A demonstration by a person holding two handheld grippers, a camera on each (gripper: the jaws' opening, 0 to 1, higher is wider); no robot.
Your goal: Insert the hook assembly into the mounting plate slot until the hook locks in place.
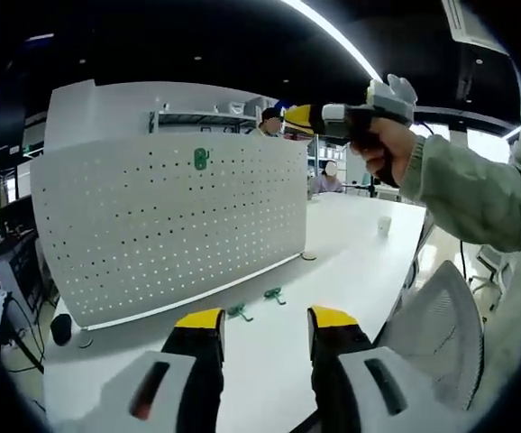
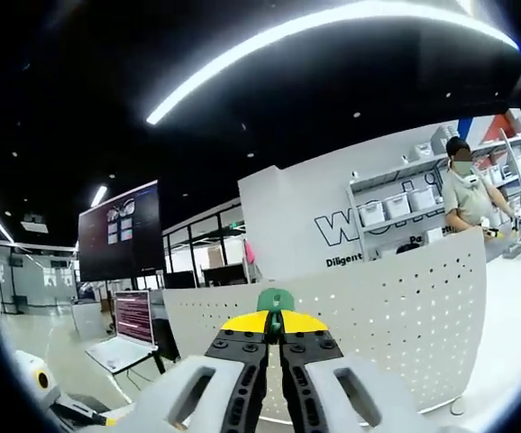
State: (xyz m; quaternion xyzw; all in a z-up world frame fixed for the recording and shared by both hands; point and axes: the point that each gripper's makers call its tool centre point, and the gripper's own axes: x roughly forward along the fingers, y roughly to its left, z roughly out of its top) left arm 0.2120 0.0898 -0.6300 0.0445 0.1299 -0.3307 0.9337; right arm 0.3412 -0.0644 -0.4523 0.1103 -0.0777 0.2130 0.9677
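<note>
Pegboard (image 1: 166, 225) stands upright on the white table (image 1: 351, 262), a white perforated plate with rows of small holes. In the left gripper view one green hook (image 1: 201, 159) already sits near its top edge, its long axis running up and down the board.

My left gripper (image 1: 265, 329) hangs low over the table, its yellow-tipped jaws parted with bare tabletop between them, holding nothing. Just beyond the tips, two more green hooks lie flat near the board's foot: one hook (image 1: 237, 312) near my left jaw and a second hook (image 1: 274, 294) a little to its right. Both lie with their long axes slanting across the table; I cannot tell which way their prongs point.

My right gripper (image 2: 275, 322) is closed on a green hook (image 2: 275, 301). Its jaws are pressed together, and the hook stands up out of the yellow tips, long axis in line with the jaws, its rounded end pointing toward the pegboard (image 2: 378, 316) ahead. Whether it touches the board I cannot tell. In the left gripper view that same right gripper (image 1: 298, 116) is up at the board's top right corner, held by my hand (image 1: 385, 144).

A person (image 2: 470, 191) stands beyond the board by shelves of bins (image 2: 396, 206), and a screen (image 2: 121, 230) hangs to the left.
</note>
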